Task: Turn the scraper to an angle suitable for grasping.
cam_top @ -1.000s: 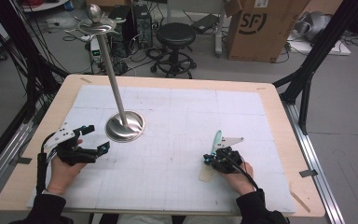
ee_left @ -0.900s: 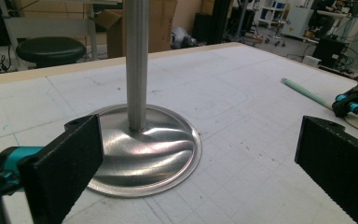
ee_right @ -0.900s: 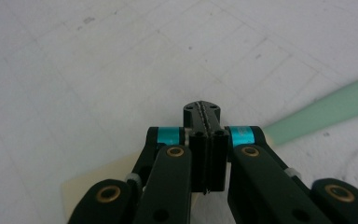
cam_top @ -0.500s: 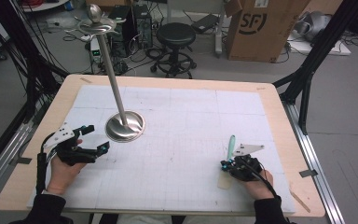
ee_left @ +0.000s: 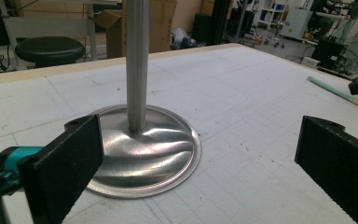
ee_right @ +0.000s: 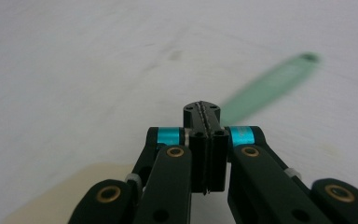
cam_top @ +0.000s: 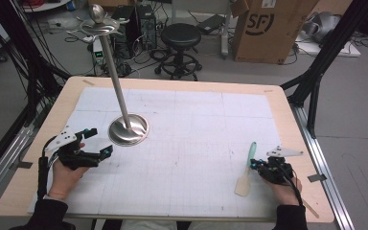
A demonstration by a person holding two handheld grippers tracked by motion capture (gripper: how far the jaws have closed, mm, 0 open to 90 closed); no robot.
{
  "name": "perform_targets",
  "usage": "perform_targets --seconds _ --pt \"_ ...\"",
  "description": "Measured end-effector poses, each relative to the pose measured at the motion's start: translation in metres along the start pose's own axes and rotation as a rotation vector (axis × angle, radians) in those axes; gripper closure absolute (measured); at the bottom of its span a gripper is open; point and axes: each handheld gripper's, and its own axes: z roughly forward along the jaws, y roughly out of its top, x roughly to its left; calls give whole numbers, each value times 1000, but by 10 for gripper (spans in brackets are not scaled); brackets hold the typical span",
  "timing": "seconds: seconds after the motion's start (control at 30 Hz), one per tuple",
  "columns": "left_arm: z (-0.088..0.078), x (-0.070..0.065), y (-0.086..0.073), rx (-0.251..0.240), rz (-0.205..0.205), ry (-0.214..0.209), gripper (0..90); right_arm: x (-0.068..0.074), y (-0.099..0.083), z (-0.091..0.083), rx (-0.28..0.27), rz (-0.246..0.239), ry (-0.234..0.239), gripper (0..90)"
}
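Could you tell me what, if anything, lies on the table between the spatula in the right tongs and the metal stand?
Nothing visible does. The right tongs are shut on the green-handled spatula with a pale wooden blade, and bare white gridded mat stretches from it to the round steel base of the tall metal stand.

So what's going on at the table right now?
A person works with a gripper in each hand. The right gripper is shut on a spatula with a green handle and pale blade, near the table's right edge. The left gripper is open and holds nothing, its jaws facing the round base of the metal stand, whose pole rises from the white mat.
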Motion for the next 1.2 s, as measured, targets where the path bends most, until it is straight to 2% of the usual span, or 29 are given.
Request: perform_targets --seconds 0.07,0.13,0.2,0.37,0.53,0.57,0.63,0.67,0.77,0.8,0.83,0.9,0.97,1.2 --pt "1 0 0 0 2 1 17 -9 -2 0 -5 44 -44 900" --pt "0 -1 0 1 4 1 17 -15 -2 5 9 63 -55 900" --pt "0 -1 0 -1 9 0 17 -20 -1 9 3 99 -46 900" --pt "0 -1 0 5 7 0 17 -26 5 16 2 103 -39 900" --pt "1 -2 0 11 12 0 17 -19 10 24 0 52 -17 900" --pt "0 -2 0 11 14 2 17 -17 12 26 5 46 -3 900" --pt "0 -2 0 11 13 4 17 -8 18 34 14 39 65 900" --pt "0 -2 0 11 14 5 17 -8 18 34 14 39 65 900" --pt "0 -2 0 16 15 4 17 3 25 41 34 -22 106 900" --pt "0 -2 0 18 17 4 17 11 29 46 51 -50 138 900" --pt "-1 -2 -1 16 17 6 17 11 29 46 51 -50 138 900" --pt "-1 -2 -1 14 13 8 17 19 33 49 62 -85 155 900" --pt "-3 -1 -1 12 12 9 17 26 36 52 74 -111 196 900" --pt "-4 -1 -2 13 15 11 17 48 42 59 107 -204 290 900"
